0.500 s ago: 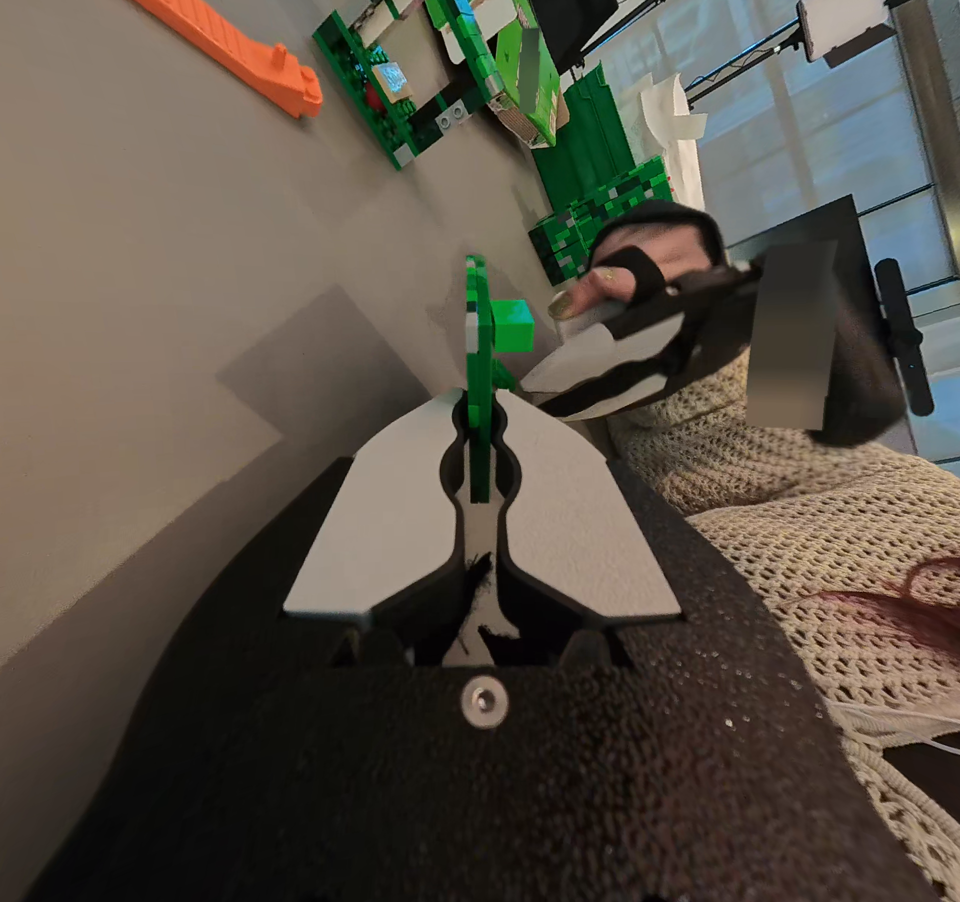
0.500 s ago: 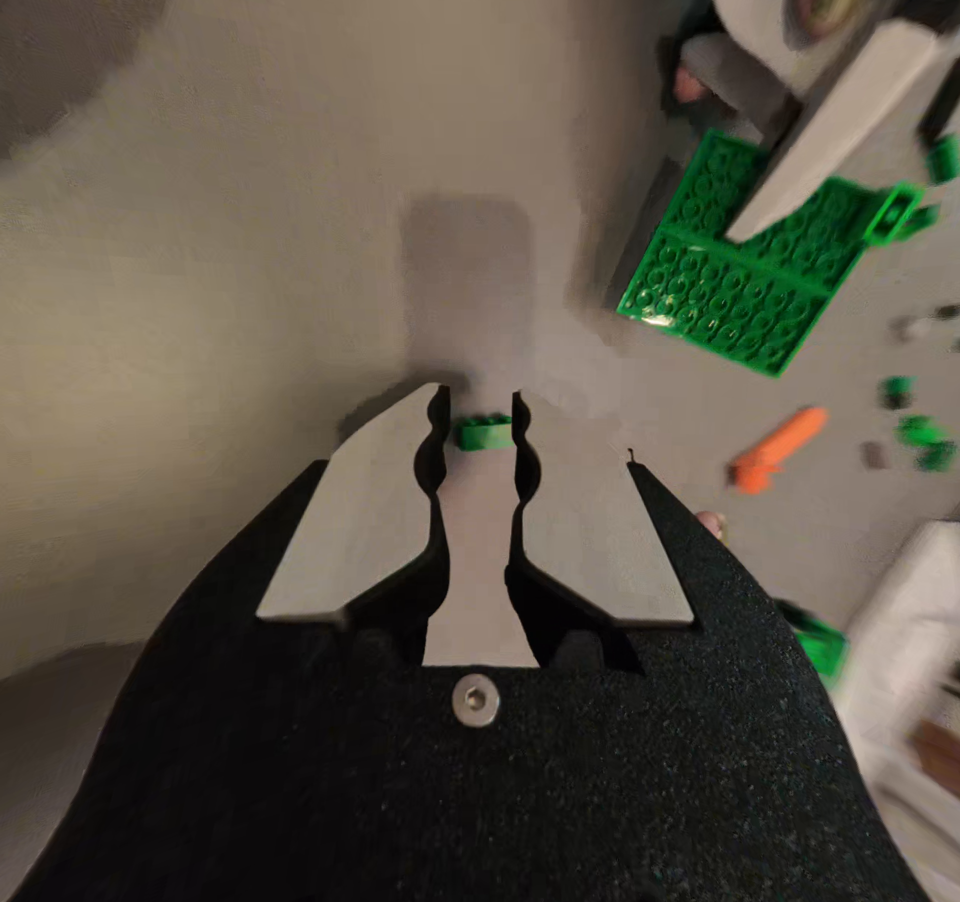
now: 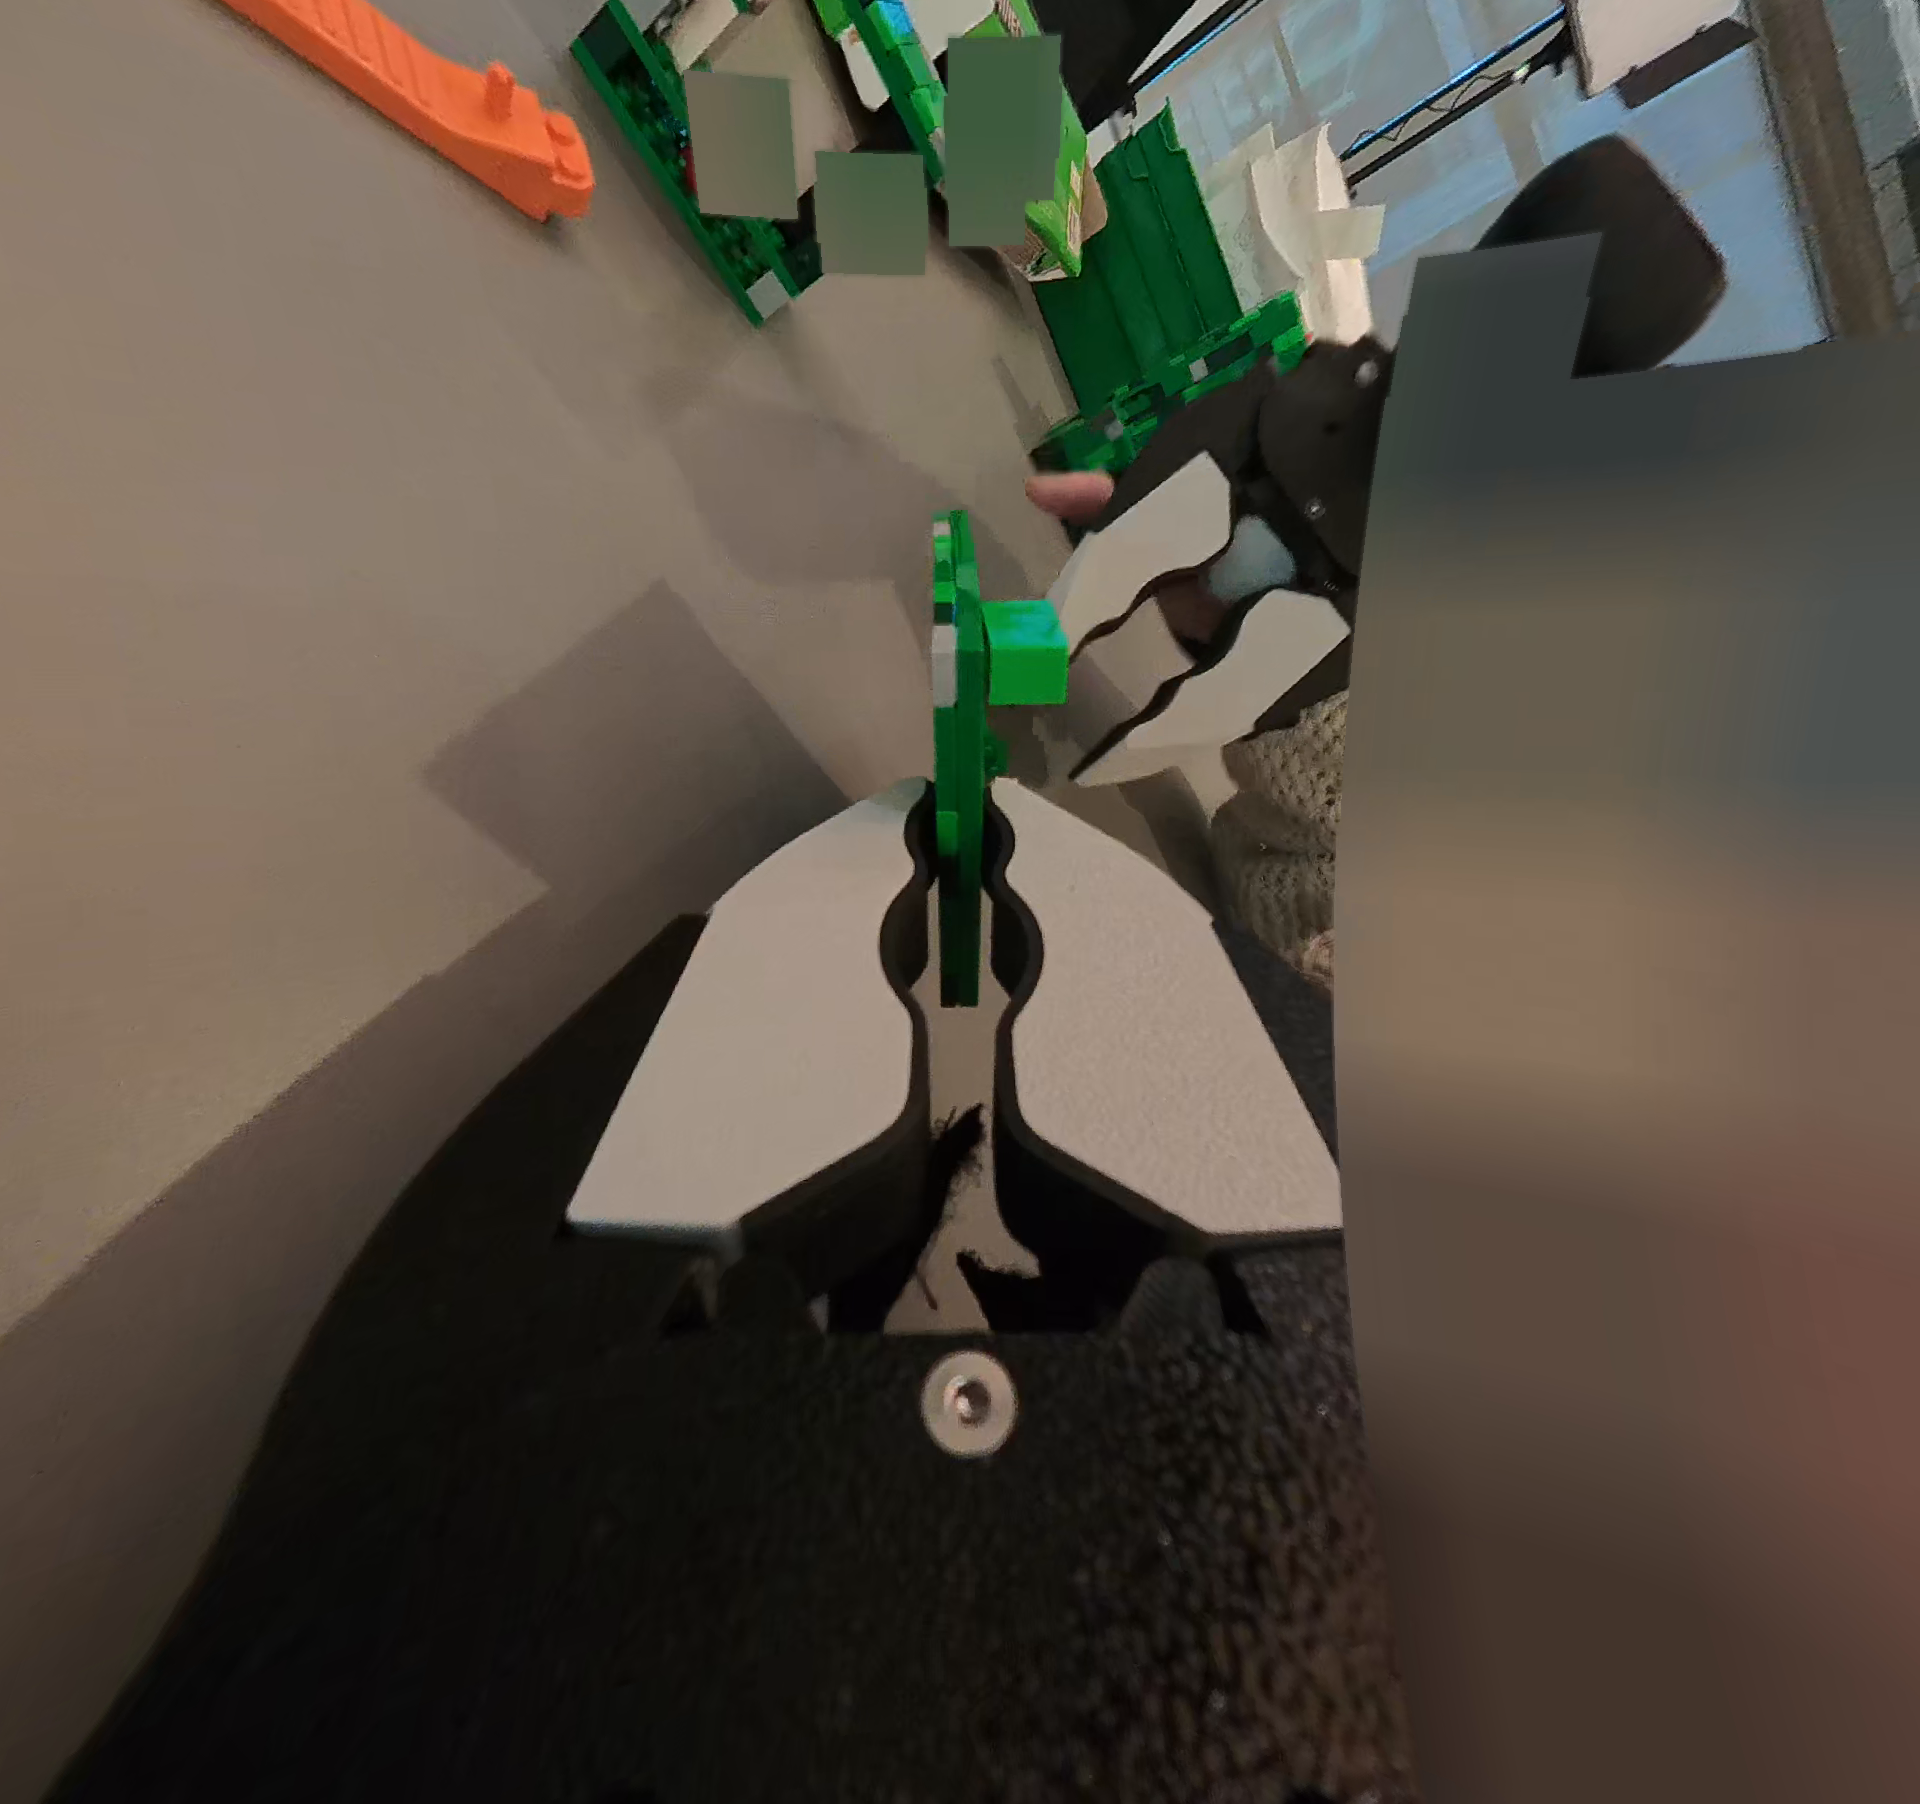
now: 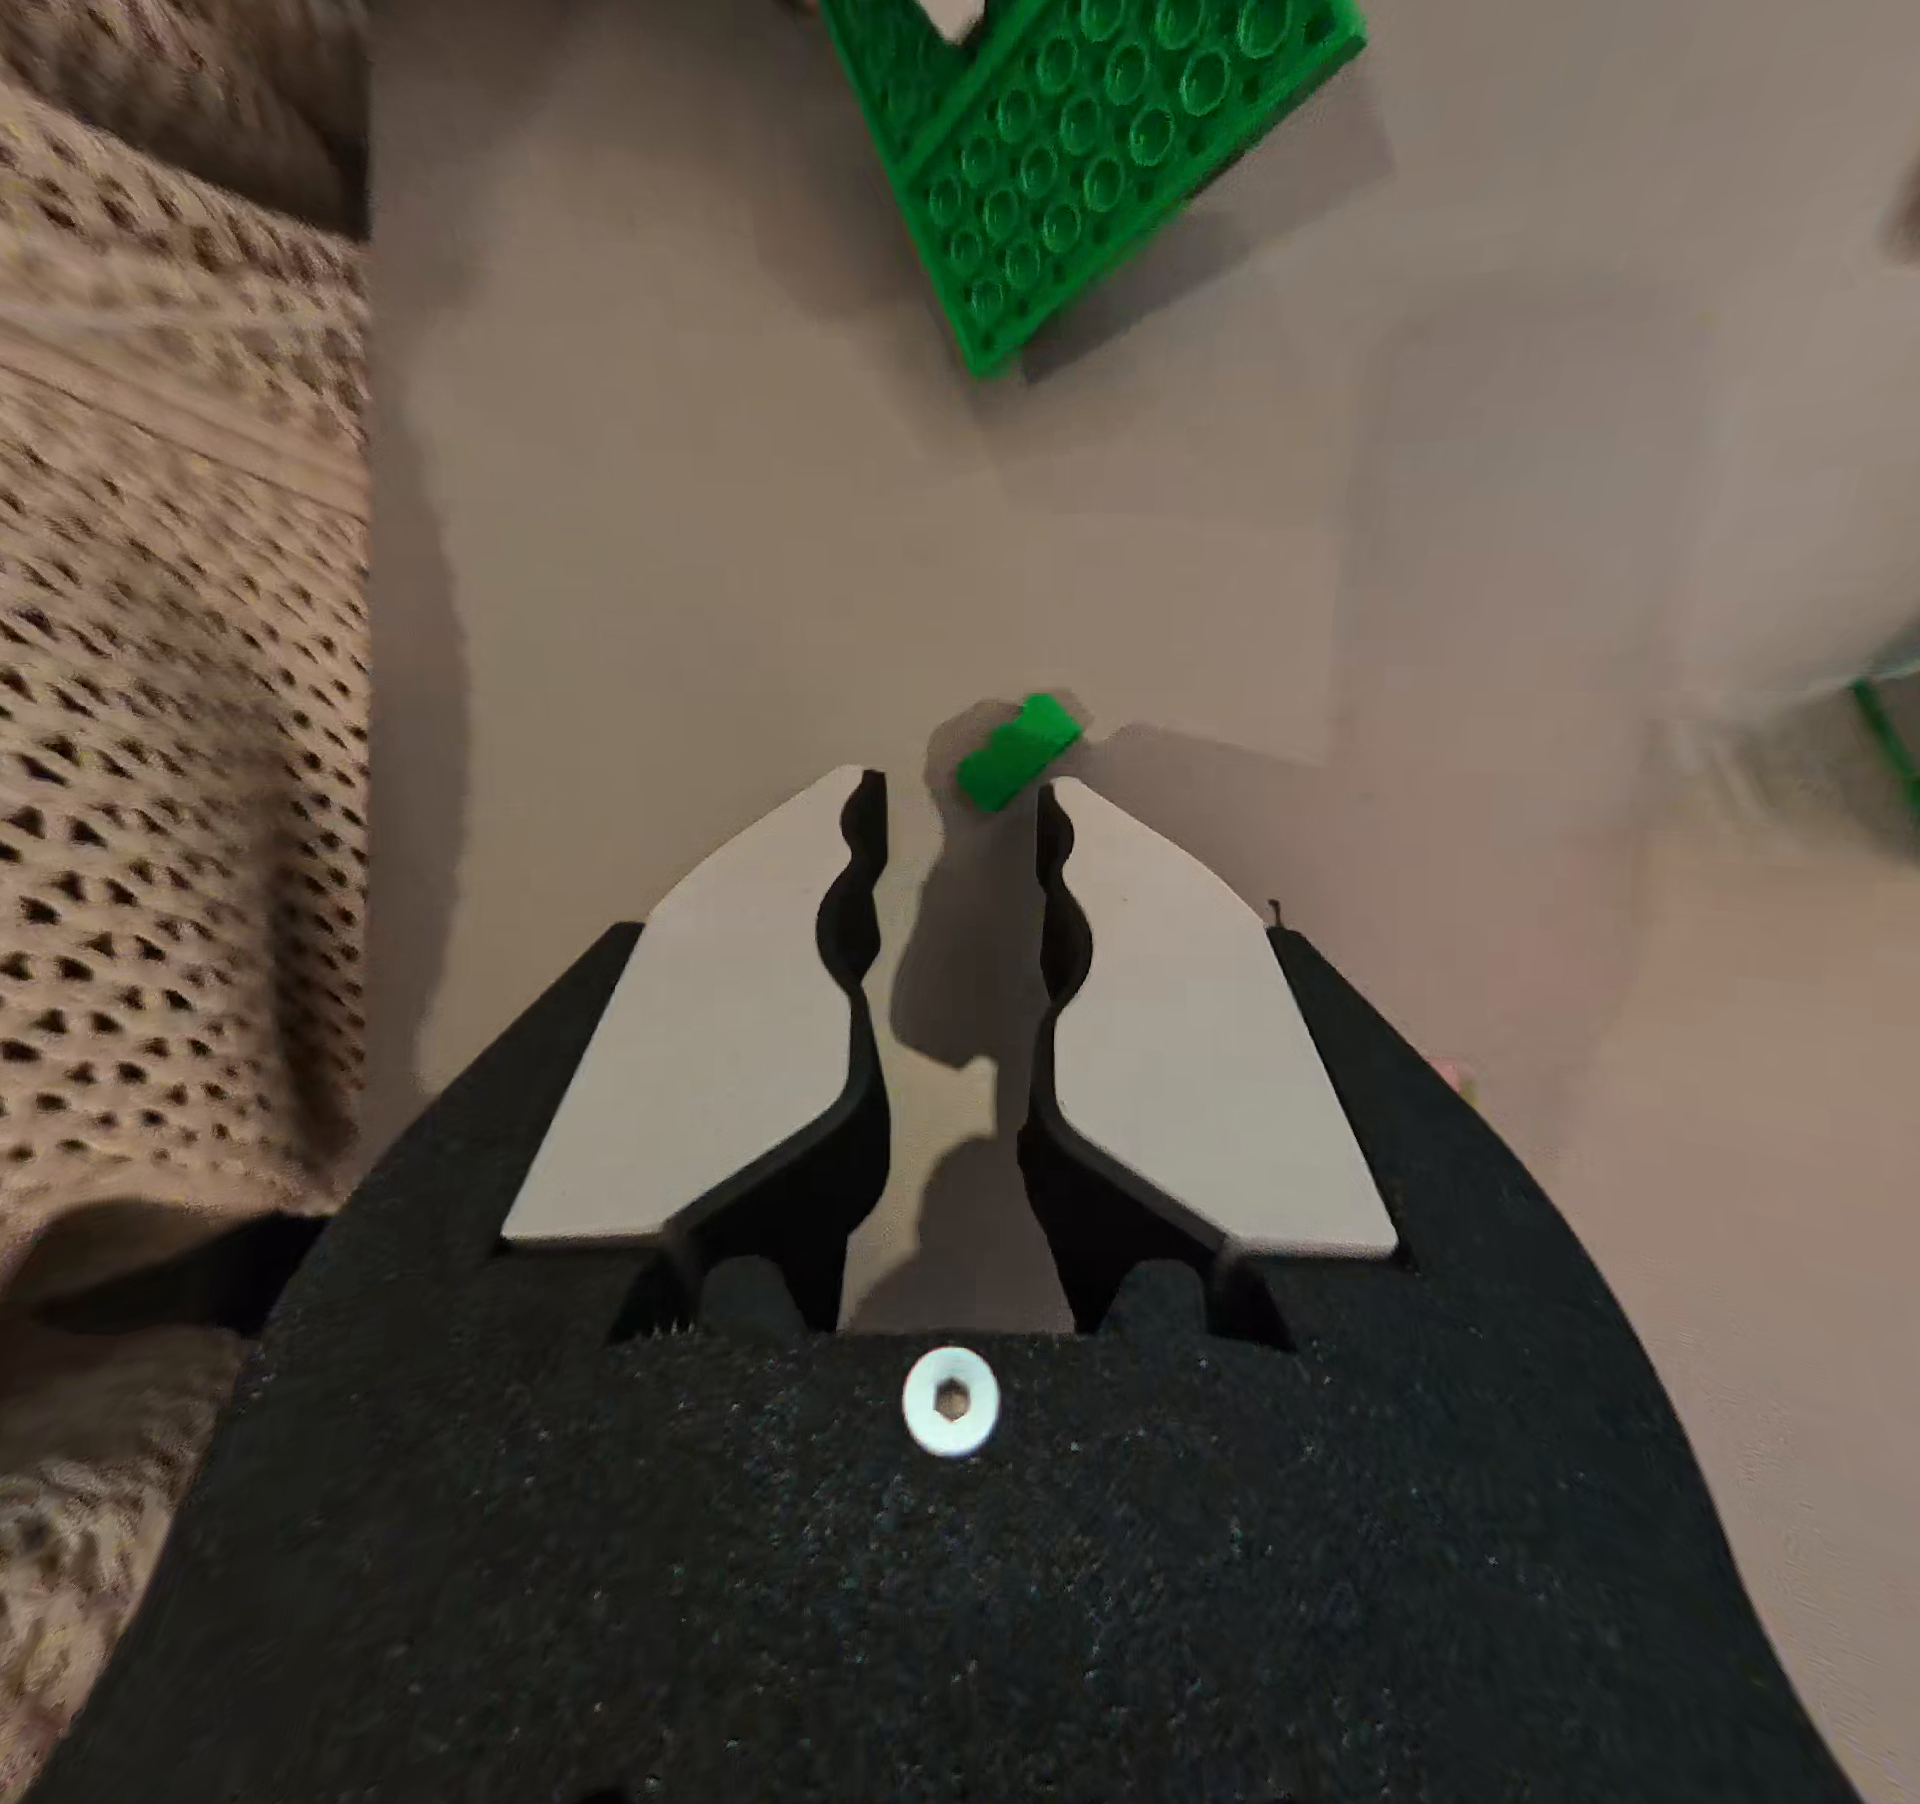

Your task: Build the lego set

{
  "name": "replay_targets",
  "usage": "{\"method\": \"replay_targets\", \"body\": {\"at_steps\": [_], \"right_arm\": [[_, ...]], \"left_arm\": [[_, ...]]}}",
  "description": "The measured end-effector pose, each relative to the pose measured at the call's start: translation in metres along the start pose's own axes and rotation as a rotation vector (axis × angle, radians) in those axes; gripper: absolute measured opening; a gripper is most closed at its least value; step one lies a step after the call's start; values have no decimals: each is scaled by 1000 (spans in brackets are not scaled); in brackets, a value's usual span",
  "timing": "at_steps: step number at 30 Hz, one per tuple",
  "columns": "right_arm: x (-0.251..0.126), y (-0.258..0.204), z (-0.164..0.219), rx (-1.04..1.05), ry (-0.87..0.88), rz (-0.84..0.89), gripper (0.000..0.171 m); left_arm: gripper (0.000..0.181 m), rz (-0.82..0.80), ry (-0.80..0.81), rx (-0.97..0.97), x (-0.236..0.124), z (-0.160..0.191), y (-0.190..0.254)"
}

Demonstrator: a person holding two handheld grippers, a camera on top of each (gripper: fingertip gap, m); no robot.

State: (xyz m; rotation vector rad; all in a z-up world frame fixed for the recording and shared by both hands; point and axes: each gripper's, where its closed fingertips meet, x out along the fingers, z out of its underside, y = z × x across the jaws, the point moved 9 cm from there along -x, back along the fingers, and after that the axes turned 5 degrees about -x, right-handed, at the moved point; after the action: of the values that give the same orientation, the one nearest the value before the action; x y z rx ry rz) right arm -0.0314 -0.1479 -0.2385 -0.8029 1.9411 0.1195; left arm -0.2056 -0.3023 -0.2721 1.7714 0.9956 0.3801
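We find the left hand-held gripper (image 3: 958,804) clamped on the edge of a green studded plate (image 3: 957,778), held edge-on above the grey tabletop (image 3: 312,611). A light green brick (image 3: 1023,651) sits on the plate's face. Facing that brick, close by, we note the right hand-held gripper (image 4: 961,783), its jaws parted and empty. A small green brick (image 4: 1016,752) lies on the tabletop just beyond its tips. An orange tool (image 3: 343,55) lies well away from the plate.

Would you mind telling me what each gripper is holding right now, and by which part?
The left gripper grips the green plate assembly edge-on by its near edge. The right gripper holds nothing; its jaws stand open.
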Motion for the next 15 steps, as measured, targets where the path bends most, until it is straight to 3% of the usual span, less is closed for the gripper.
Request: {"method": "replay_targets", "body": {"at_steps": [3, 7, 9, 11, 15], "right_arm": [[-3, -2, 4, 101, 54, 118, 26], [5, -6, 5, 158, 55, 168, 29], [13, -7, 4, 133, -3, 205, 29], [16, -8, 0, 102, -22, 236, 13], [5, -10, -7, -13, 7, 339, 12]], "left_arm": [[6, 93, 35, -83, 5, 6, 5], [6, 70, 56, -95, 12, 19, 11], [6, 56, 64, -119, 13, 24, 12], [6, 58, 79, -169, 13, 27, 11], [6, 32, 72, -214, 17, 29, 10]]}}
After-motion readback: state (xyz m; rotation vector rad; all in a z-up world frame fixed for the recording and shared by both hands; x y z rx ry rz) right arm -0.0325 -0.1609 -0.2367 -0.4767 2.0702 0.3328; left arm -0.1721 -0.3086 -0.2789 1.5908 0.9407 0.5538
